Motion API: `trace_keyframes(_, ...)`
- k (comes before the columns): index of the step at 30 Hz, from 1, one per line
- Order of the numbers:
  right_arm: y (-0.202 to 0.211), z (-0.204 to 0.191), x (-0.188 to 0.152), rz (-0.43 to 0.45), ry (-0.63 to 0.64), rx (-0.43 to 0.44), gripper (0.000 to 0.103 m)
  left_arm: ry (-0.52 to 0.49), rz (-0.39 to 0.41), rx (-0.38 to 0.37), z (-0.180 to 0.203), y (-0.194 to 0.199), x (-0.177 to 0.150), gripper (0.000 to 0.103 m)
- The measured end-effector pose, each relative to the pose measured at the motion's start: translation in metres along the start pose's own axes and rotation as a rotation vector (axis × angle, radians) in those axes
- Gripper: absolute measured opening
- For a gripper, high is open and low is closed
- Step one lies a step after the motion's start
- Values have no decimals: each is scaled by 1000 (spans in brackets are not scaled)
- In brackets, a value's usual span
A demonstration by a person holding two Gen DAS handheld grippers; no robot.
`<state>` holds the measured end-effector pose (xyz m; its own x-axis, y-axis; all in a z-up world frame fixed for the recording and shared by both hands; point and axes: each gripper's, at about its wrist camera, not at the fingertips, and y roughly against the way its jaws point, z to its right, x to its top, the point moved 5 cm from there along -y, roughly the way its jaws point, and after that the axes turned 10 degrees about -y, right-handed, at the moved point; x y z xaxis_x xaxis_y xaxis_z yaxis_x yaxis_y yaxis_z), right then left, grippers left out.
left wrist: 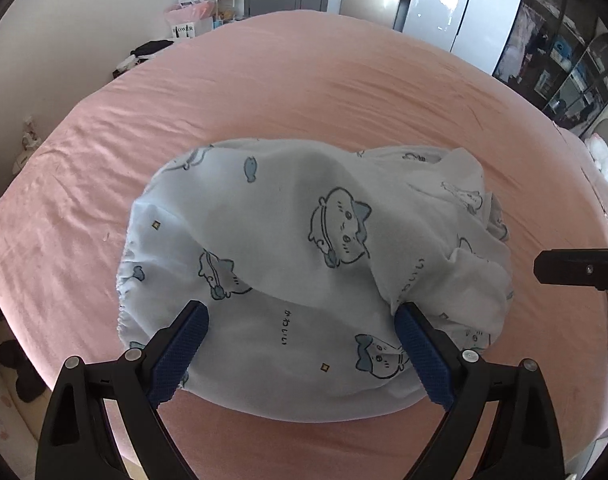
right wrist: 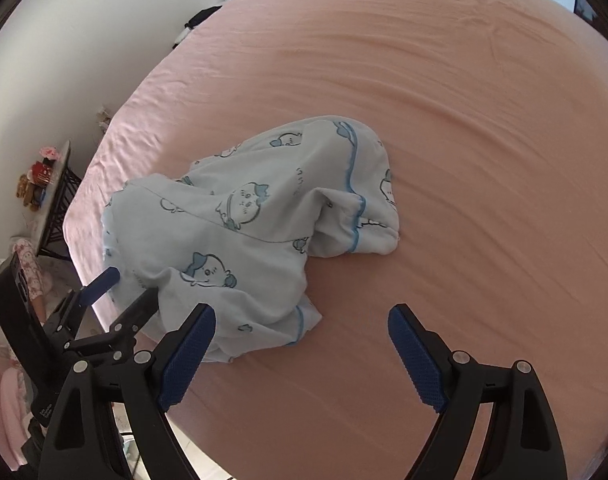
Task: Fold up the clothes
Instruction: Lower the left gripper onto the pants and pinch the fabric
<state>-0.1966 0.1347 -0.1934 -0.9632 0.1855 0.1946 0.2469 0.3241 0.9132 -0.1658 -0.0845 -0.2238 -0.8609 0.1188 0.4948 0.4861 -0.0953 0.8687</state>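
Note:
A light blue garment with cartoon cat prints lies crumpled on the pink bed sheet. It also shows in the right wrist view. My left gripper is open, its blue pads straddling the near edge of the garment, which has an elastic hem at the left. In the right wrist view the left gripper shows at the garment's left edge. My right gripper is open and empty above the sheet, just right of the garment's near corner. One of its fingers shows at the right in the left wrist view.
The bed fills most of both views. A small table with plush toys stands left of the bed. Pink bags and a shelf stand past the far edge, with a fridge and cabinets beyond.

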Motion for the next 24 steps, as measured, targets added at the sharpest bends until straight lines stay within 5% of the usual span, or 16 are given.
trace_keyframes(5, -4, -6, -10, -27, 73, 9, 88, 76, -75, -49, -7, -23, -10, 97)
trace_keyframes(9, -6, -7, -21, -36, 93, 8, 88, -30, -93, 15, 7, -28, -12, 103)
trace_keyframes(13, -6, -8, -26, -35, 118, 0, 88, -77, -72, 77, 15, -31, -15, 103)
trace_keyframes(24, -1, -5, -20, -6, 86, 3, 82, -40, -64, 66, 13, -27, -8, 97)
